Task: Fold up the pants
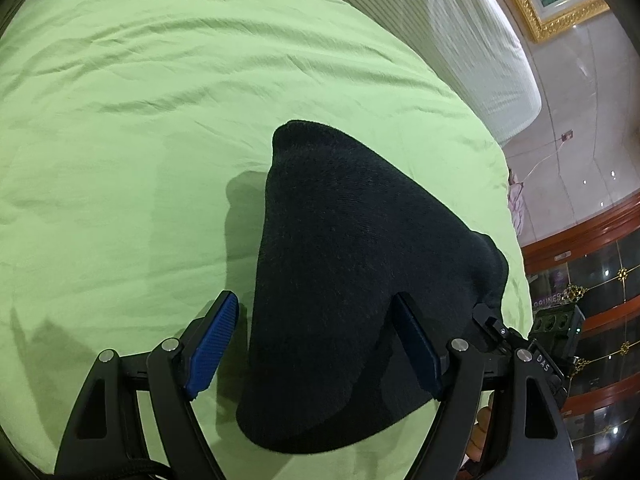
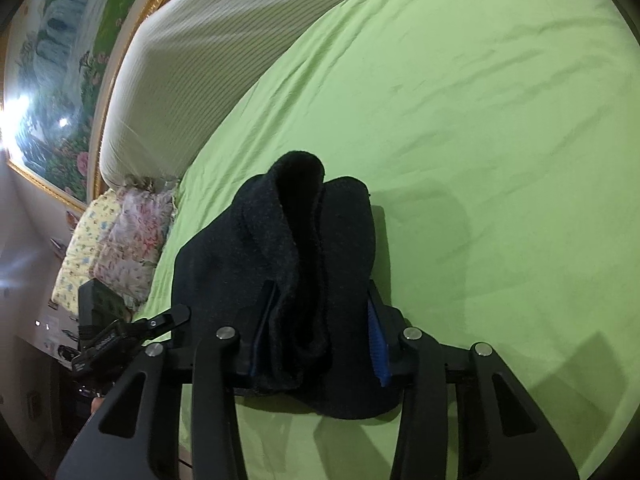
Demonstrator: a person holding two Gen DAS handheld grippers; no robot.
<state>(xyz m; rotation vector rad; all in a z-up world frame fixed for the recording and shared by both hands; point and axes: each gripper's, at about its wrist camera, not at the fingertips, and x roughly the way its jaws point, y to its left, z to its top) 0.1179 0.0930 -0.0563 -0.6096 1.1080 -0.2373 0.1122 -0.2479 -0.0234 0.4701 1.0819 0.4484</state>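
Note:
The dark navy fleece pants (image 1: 344, 280) lie folded into a small bundle on the green bed sheet (image 1: 140, 120). My left gripper (image 1: 316, 308) is open, its blue pads (image 1: 212, 348) standing either side of the bundle's near end, the left pad apart from the cloth. In the right wrist view the pants (image 2: 280, 240) show as a thick folded roll. My right gripper (image 2: 320, 300) straddles the roll with both pads (image 2: 378, 344) against the cloth. The other gripper's black tip (image 2: 168, 318) shows at the left.
A white ribbed headboard (image 2: 192, 48) runs along the bed's far side. Floral pillows (image 2: 120, 240) lie by the bed edge. A gold-framed painting (image 2: 60, 80) hangs behind. A wooden glass cabinet (image 1: 600, 300) stands beyond the bed edge.

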